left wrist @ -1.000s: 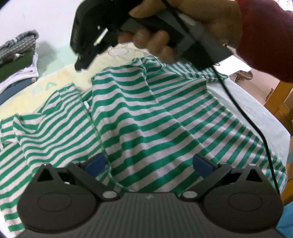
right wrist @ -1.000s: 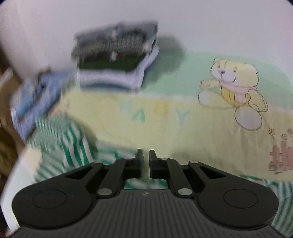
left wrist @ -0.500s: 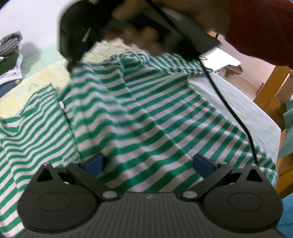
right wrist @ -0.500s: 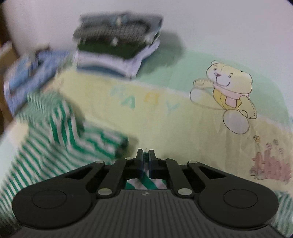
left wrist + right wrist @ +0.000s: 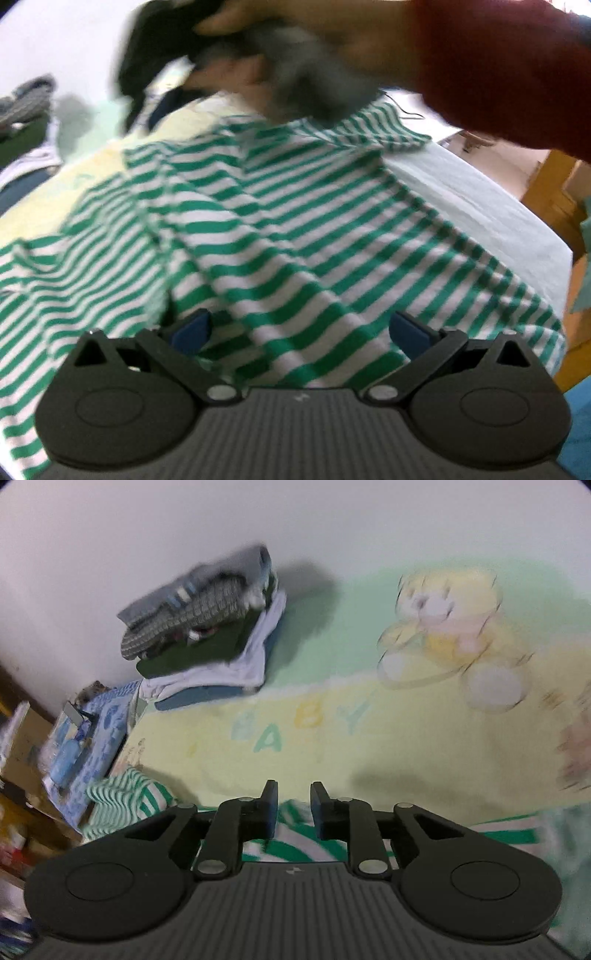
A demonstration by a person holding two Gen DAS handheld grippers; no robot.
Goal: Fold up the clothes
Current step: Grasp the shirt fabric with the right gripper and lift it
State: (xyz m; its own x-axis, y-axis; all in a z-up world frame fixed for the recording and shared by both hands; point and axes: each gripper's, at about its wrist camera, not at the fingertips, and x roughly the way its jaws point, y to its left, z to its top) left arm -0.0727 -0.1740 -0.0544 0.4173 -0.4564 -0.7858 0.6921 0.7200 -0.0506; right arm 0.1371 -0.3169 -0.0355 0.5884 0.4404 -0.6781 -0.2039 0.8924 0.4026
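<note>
Left gripper spread wide over green-striped shirt, pads apart, nothing pinched. Right gripper jaws just opening, narrow gap, shirt hem below, unpinched. Shirt lies on yellow blanket; folded pile beyond shirt, near wall.

A home bedroom: a bear-printed "BABY" blanket covers the bed, folded clothes stacked by the wall.
</note>
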